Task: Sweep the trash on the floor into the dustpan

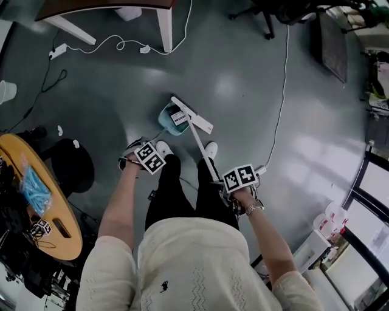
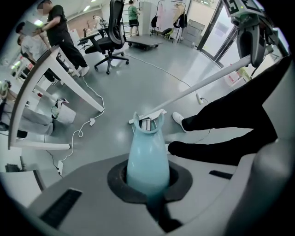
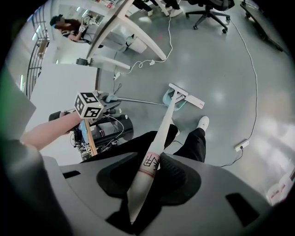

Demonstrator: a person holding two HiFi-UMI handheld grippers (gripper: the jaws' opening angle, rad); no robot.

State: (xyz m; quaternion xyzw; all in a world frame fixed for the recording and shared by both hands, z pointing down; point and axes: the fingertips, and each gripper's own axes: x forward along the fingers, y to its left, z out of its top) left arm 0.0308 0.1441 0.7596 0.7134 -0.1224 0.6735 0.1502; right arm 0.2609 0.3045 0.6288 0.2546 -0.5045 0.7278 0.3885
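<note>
The left tongs (image 2: 147,184) clamp the dustpan (image 2: 146,138) by its handle, right tongs (image 3: 148,174) the broom (image 3: 162,131).

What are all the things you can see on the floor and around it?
Dustpan: one, light blue, on the floor, in the middle of the head view.
Broom: one, white, its head at the dustpan's mouth.
Trash: one small white-and-dark piece, inside the dustpan.
Cables: several, white, trailing across the grey floor.
Desk: one, brown top and white legs, at the far side.
Office chair: one, black, at the far side.
Round table: one, wood-coloured, at the left.
Shoes: two, white, behind the dustpan.
Left gripper: one, grey, shut on the dustpan's handle.
Right gripper: one, grey, shut on the broom's handle.
</note>
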